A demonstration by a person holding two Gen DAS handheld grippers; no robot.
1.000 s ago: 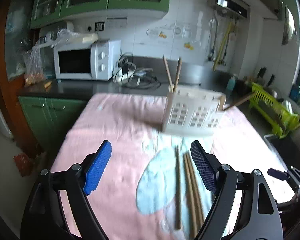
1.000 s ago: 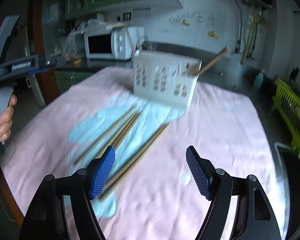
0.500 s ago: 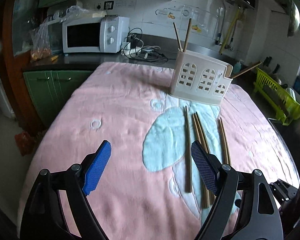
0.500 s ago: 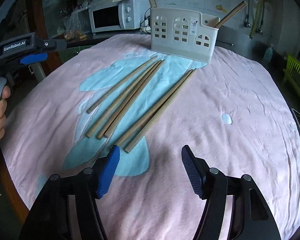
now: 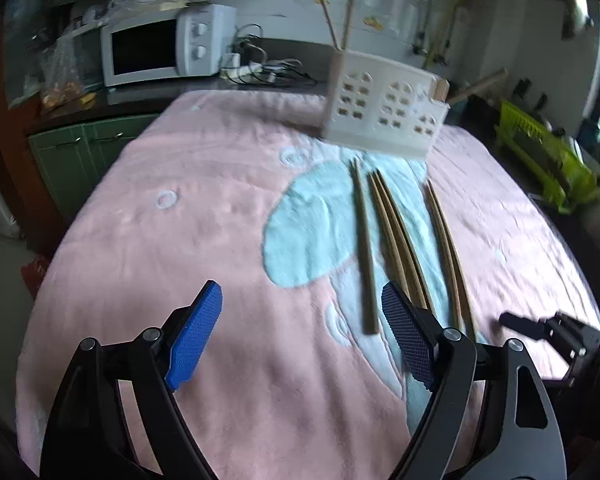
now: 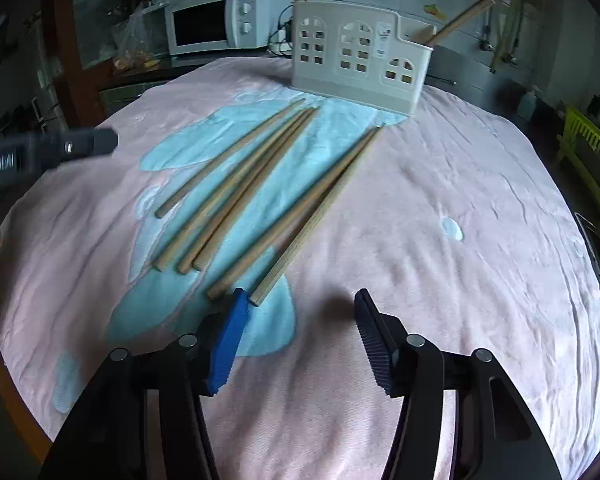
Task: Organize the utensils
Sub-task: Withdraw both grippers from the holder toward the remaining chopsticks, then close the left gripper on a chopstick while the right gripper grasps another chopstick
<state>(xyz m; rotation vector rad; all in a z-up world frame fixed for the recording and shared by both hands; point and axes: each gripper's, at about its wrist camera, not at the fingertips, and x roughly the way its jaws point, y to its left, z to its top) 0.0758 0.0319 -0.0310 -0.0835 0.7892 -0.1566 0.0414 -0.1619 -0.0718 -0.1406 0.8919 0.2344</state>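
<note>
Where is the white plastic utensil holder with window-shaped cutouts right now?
In both wrist views the white plastic utensil holder stands at the far edge of the pink cloth, just beyond the loose wooden chopsticks' far tips.

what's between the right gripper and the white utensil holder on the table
In the right wrist view, six loose chopsticks lie on the pink cloth between the closing right gripper, nothing between its jaws, and the utensil holder.
</note>
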